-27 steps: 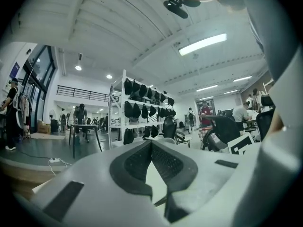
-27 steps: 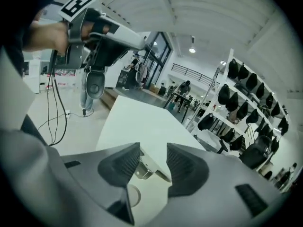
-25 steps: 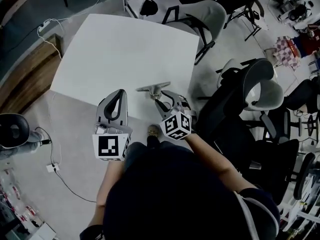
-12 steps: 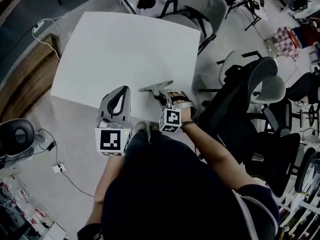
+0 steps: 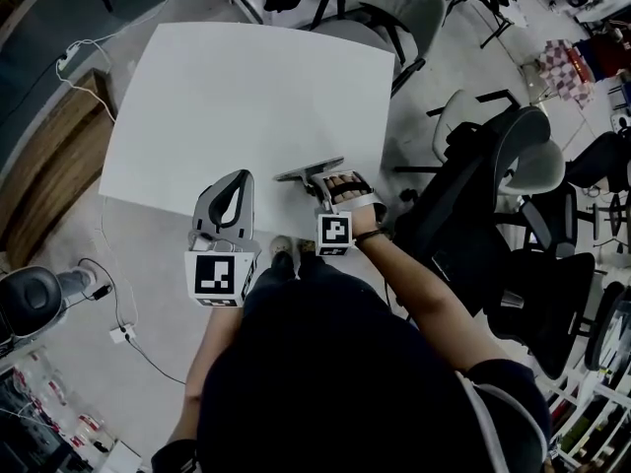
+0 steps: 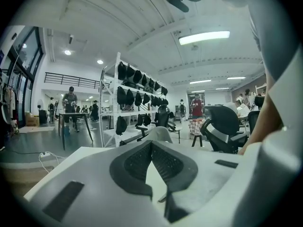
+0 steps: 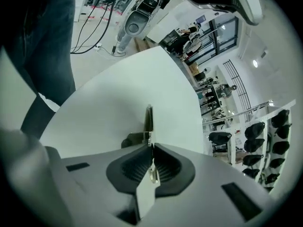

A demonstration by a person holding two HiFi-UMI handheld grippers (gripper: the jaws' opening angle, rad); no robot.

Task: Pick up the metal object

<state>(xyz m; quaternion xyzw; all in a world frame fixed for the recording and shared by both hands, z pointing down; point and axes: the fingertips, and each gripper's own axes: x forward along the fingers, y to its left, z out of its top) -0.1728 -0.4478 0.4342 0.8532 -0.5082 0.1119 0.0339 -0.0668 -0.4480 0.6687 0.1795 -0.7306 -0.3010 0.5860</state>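
Note:
The metal object point(image 5: 308, 169) is a thin flat bracket with a long plate, lying at the near edge of the white table point(image 5: 246, 87). My right gripper point(image 5: 321, 187) reaches it from the near side. In the right gripper view its jaws are closing, and the pads press on the upright edge of the metal object point(image 7: 148, 119) at my right gripper point(image 7: 151, 145). My left gripper point(image 5: 237, 181) hovers by the table's near edge, left of the object. In the left gripper view my left gripper point(image 6: 151, 143) is shut on nothing.
A grey chair point(image 5: 394, 8) stands at the table's far side and black office chairs point(image 5: 493, 166) crowd the right. A wooden bench point(image 5: 49, 156) and a floor cable point(image 5: 108, 284) lie to the left. Shelving with dark bags point(image 6: 137, 98) stands beyond.
My right gripper has moved forward onto the metal object and its jaws have come together on the plate. The left gripper has stayed by the table's edge.

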